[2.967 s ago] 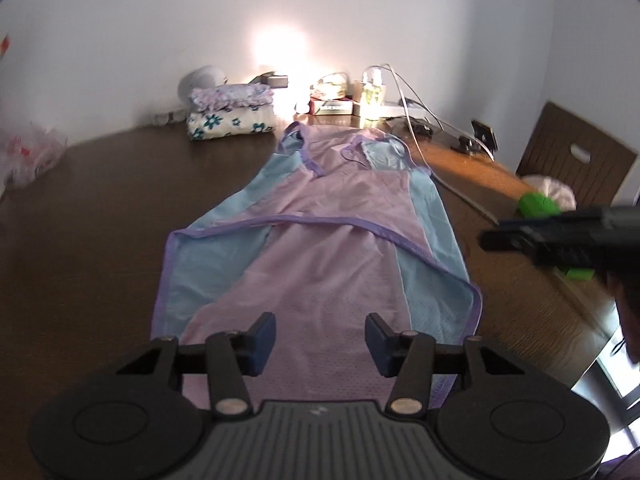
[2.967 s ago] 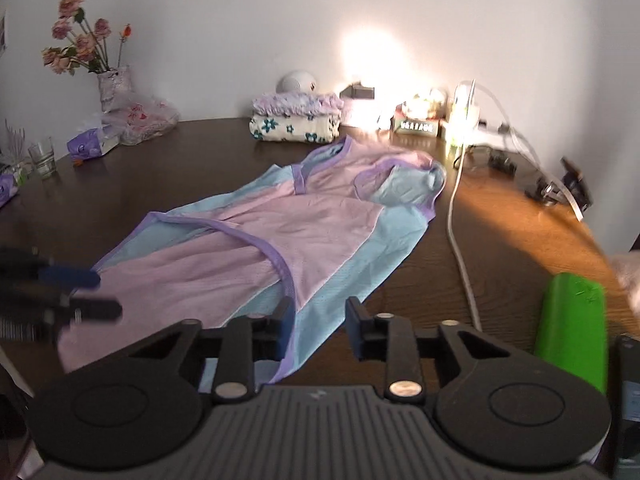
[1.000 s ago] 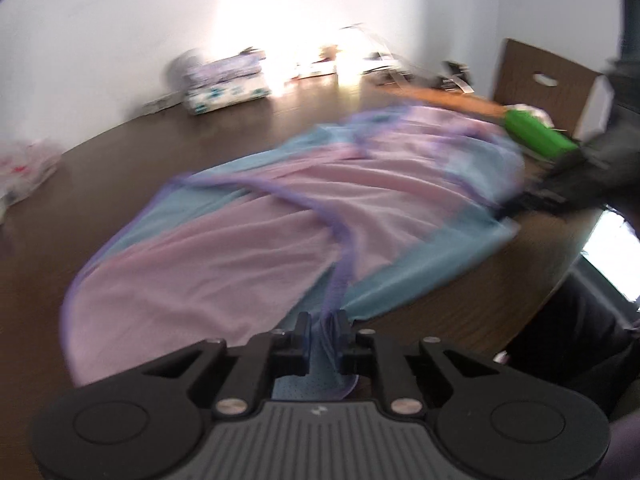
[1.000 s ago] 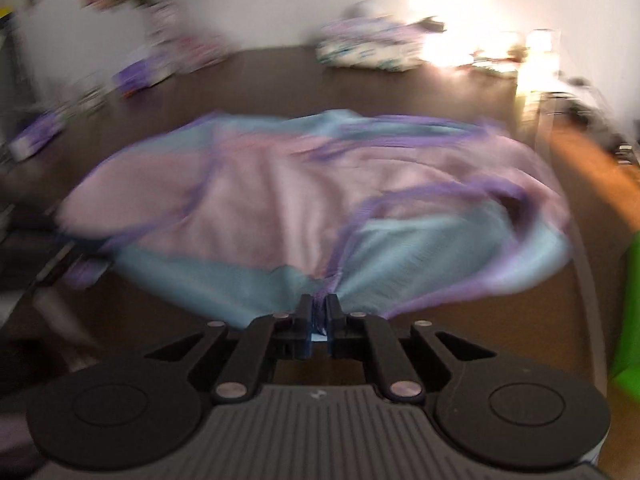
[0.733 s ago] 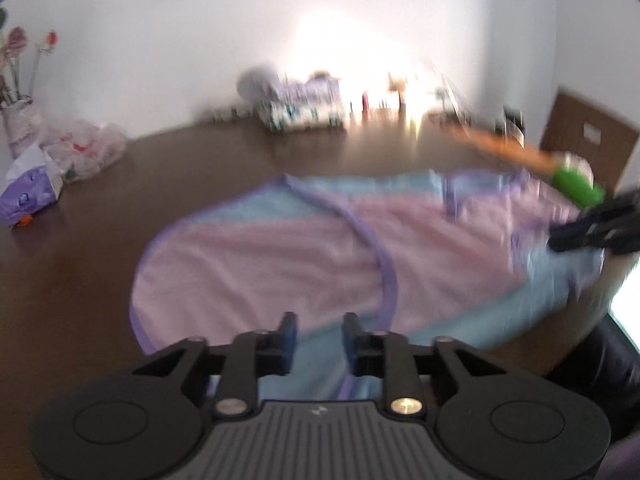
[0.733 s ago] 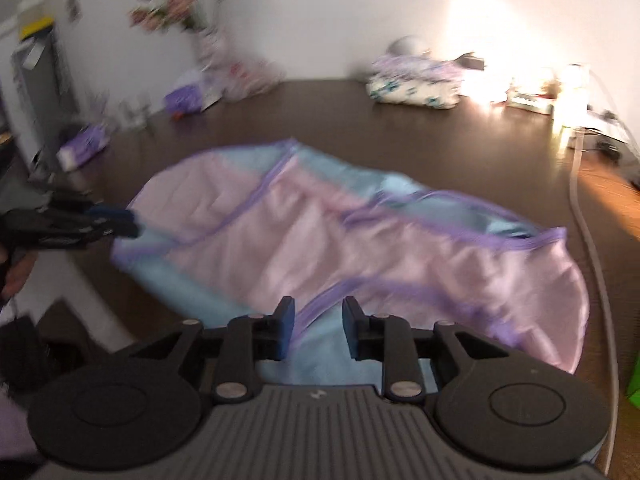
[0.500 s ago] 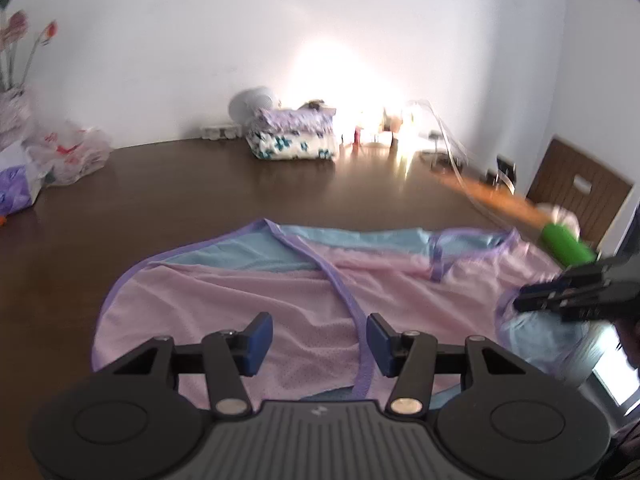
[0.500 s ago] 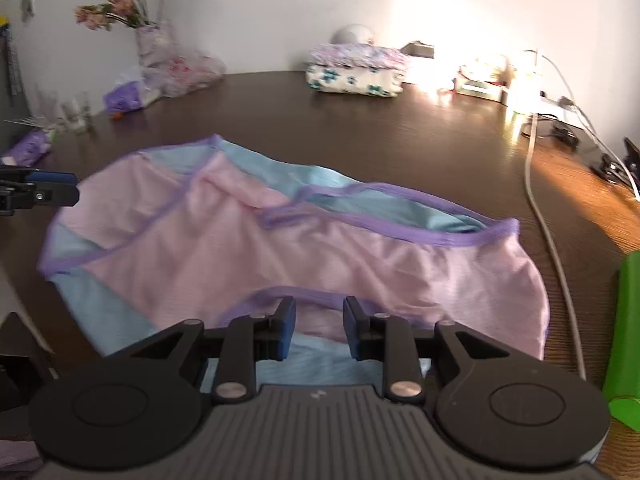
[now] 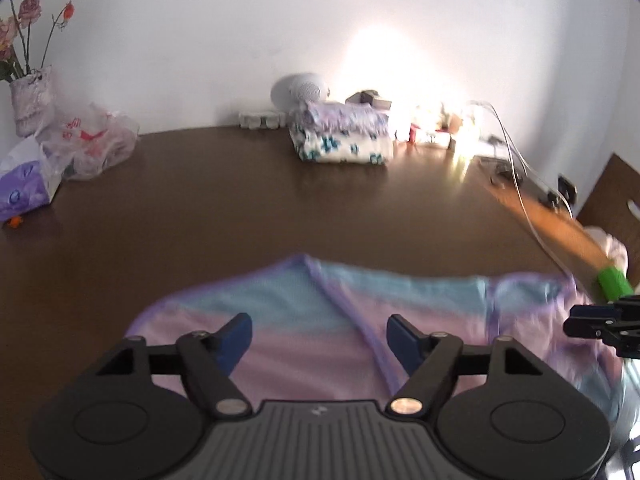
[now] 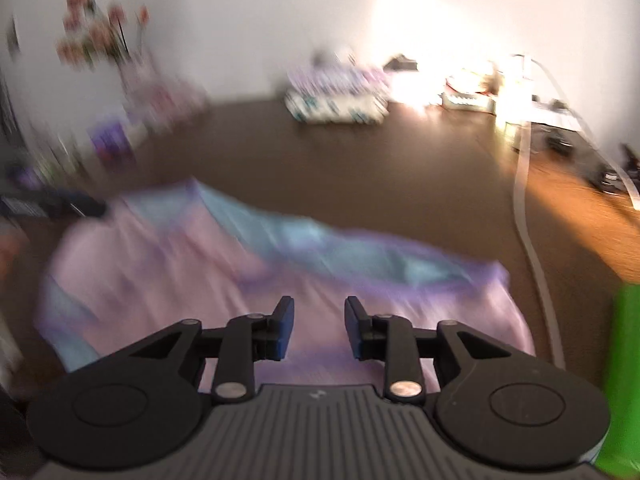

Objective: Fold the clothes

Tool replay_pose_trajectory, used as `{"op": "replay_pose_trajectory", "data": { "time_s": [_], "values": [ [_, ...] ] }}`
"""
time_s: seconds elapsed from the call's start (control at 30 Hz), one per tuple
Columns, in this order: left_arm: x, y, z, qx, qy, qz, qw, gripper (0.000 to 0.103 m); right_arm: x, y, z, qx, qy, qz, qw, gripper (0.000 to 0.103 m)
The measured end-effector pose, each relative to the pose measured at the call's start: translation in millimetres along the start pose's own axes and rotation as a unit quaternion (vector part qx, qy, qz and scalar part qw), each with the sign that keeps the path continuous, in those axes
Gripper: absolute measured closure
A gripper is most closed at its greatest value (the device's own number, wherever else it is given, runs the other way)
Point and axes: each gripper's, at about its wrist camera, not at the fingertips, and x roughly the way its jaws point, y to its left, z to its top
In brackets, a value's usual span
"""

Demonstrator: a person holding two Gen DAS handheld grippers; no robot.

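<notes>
Both the left gripper [image 9: 316, 334] and right gripper [image 10: 318, 326] hover with jaws apart and empty over the dress [image 9: 320, 320], which lies spread sideways on the tabletop [image 9: 280, 200], ready for gripping an edge.

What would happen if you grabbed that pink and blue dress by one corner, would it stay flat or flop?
The thin pink and blue mesh dress with purple trim would probably flop, since it already lies rumpled on the dark wooden table. It looks light. A push would likely bunch it up rather than slide it whole.
</notes>
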Motion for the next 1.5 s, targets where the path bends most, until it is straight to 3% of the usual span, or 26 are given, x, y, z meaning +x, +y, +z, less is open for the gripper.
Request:
{"op": "replay_pose_trajectory", "data": {
  "time_s": [0.07, 0.13, 0.27, 0.4, 0.43, 0.47, 0.53, 0.6, 0.7, 0.77, 0.83, 0.9, 0.93, 0.97, 1.03, 1.07, 1.1, 1.13, 1.17, 1.2, 1.3, 1.4, 1.5],
  "values": [
    [19.5, -4.0, 19.1, 0.006, 0.013, -0.017, 0.9998, 0.029, 18.0, -2.8, 19.7, 0.036, 0.010, 0.027, 0.999, 0.074],
    [51.3, -9.1, 34.9, -0.002, 0.054, -0.035, 0.9979, 0.030, 45.3, -6.5, 30.7, 0.064, 0.035, 0.033, 0.997, 0.074],
    [98.2, -4.8, 45.0, -0.049, 0.105, -0.017, 0.9932, 0.034, 76.8, -21.7, 35.0, 0.149, 0.060, 0.052, 0.986, 0.074],
    [108.3, 7.1, 40.6, -0.091, 0.088, -0.035, 0.9913, 0.046, 84.3, -29.9, 29.1, 0.174, 0.067, 0.070, 0.980, 0.075],
    [110.6, 9.9, 39.1, -0.102, 0.084, -0.032, 0.9907, 0.047, 88.8, -30.5, 29.1, 0.174, 0.072, 0.072, 0.979, 0.080],
    [112.9, 12.7, 37.6, -0.113, 0.080, -0.029, 0.9900, 0.051, 93.0, -31.0, 29.1, 0.176, 0.074, 0.080, 0.978, 0.087],
    [115.2, 16.8, 34.5, -0.128, 0.065, -0.027, 0.9894, 0.063, 100.1, -30.9, 30.2, 0.184, 0.067, 0.107, 0.975, 0.092],
    [116.4, 18.2, 30.1, -0.125, 0.060, -0.030, 0.9899, 0.089, 105.3, -31.7, 32.3, 0.184, 0.050, 0.109, 0.976, 0.098],
    [114.9, 20.7, 17.4, -0.128, 0.032, -0.030, 0.9908, 0.098, 108.0, -35.7, 37.6, 0.184, 0.005, 0.085, 0.979, 0.103],
    [114.4, 21.6, 8.8, -0.139, 0.007, -0.036, 0.9896, 0.099, 108.6, -38.5, 40.9, 0.184, -0.021, 0.066, 0.981, 0.103],
    [112.5, 25.7, 3.9, -0.154, -0.006, -0.037, 0.9874, 0.099, 106.6, -36.0, 43.5, 0.175, -0.018, 0.033, 0.984, 0.101],
    [112.3, 28.0, 6.5, -0.160, -0.001, -0.049, 0.9859, 0.099, 96.5, -30.4, 44.1, 0.148, 0.000, 0.033, 0.988, 0.096],
    [112.1, 29.1, 7.8, -0.164, 0.001, -0.054, 0.9850, 0.099, 89.7, -27.9, 43.5, 0.140, 0.009, 0.037, 0.989, 0.089],
    [112.0, 30.3, 9.1, -0.167, 0.004, -0.060, 0.9841, 0.092, 83.8, -26.5, 41.2, 0.132, 0.016, 0.041, 0.990, 0.075],
    [111.8, 32.5, 11.7, -0.173, 0.008, -0.072, 0.9822, 0.078, 80.7, -24.0, 36.3, 0.119, 0.040, 0.047, 0.991, 0.062],
    [112.0, 31.8, 12.9, -0.174, 0.009, -0.076, 0.9818, 0.072, 81.7, -22.8, 33.7, 0.114, 0.054, 0.049, 0.991, 0.062],
    [112.0, 29.5, 13.0, -0.168, 0.009, -0.069, 0.9833, 0.074, 83.2, -21.2, 31.5, 0.110, 0.066, 0.053, 0.990, 0.062],
    [112.0, 27.1, 13.1, -0.162, 0.009, -0.062, 0.9848, 0.077, 85.8, -18.7, 30.5, 0.106, 0.070, 0.063, 0.990, 0.072],
    [112.6, 26.3, 12.6, -0.161, 0.010, -0.054, 0.9855, 0.090, 88.2, -16.3, 29.6, 0.103, 0.073, 0.071, 0.989, 0.091],
    [113.2, 25.5, 12.2, -0.159, 0.011, -0.046, 0.9861, 0.100, 90.0, -13.8, 29.4, 0.098, 0.070, 0.077, 0.990, 0.096],
    [113.9, 28.5, 10.1, -0.167, 0.009, -0.040, 0.9851, 0.100, 93.7, -9.4, 30.5, 0.093, 0.051, 0.076, 0.991, 0.099],
    [111.1, 35.6, 6.1, -0.184, -0.003, -0.028, 0.9825, 0.102, 86.6, -11.7, 38.1, 0.091, -0.020, 0.056, 0.994, 0.100],
    [108.7, 41.1, 4.8, -0.196, -0.007, -0.020, 0.9803, 0.103, 91.9, -22.0, 47.1, 0.097, -0.047, 0.045, 0.993, 0.100]
  ]
}}
